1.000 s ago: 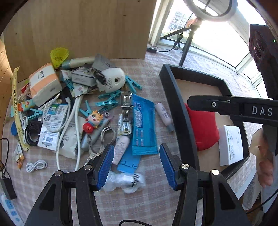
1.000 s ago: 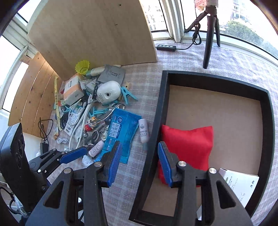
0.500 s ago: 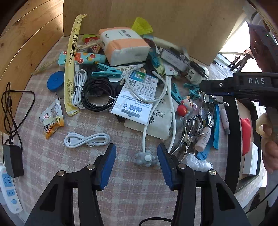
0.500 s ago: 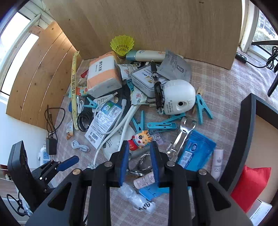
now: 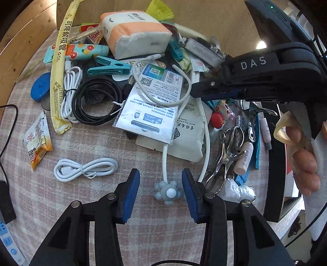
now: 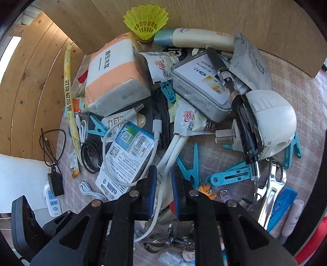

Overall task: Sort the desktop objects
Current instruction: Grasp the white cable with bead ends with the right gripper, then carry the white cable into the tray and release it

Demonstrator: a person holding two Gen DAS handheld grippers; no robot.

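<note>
Checked tablecloth (image 5: 85, 204), white cable (image 6: 163, 169) half-buried between closing right gripper (image 6: 163, 184) jaws, contact unclear; left gripper (image 5: 161, 184) jaws half-wide

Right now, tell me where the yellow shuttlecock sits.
In the right wrist view the yellow shuttlecock stands at the top centre, against the wooden board, between the tissue pack on its left and the cream tube on its right.

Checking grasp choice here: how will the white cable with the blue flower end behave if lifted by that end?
The white cable looks thin and curves loosely, so probably floppy, trailing behind. It runs under the packet, so lifting may drag that. The flower end looks soft and lumpy, likely easy to pinch between the left tool.
</note>
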